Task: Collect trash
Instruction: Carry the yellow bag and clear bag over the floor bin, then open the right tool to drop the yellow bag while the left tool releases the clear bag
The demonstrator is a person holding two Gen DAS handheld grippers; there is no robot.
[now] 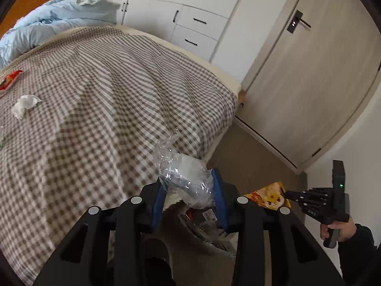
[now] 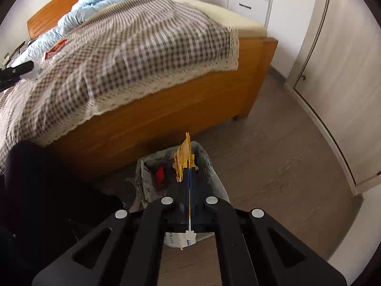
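My left gripper (image 1: 189, 186) is shut on a crumpled clear plastic wrapper (image 1: 185, 178) and holds it over the grey trash bin (image 1: 202, 228) on the floor beside the bed. My right gripper (image 2: 189, 174) is shut on a flat yellow snack wrapper (image 2: 183, 159), held edge-on above the same bin (image 2: 214, 178); the wrapper also shows in the left wrist view (image 1: 269, 194). A white crumpled tissue (image 1: 25, 104) and a red snack packet (image 1: 9, 81) lie on the checked bedspread (image 1: 107, 90). The red packet also shows in the right wrist view (image 2: 56, 48).
The bin holds paper and packets. The wooden bed frame (image 2: 166, 119) stands just behind the bin. A light blue duvet (image 1: 52, 21) is heaped near the headboard. White drawers (image 1: 197, 28) and a closed door (image 1: 309, 83) lie beyond, with wood-look floor (image 2: 273, 166) between.
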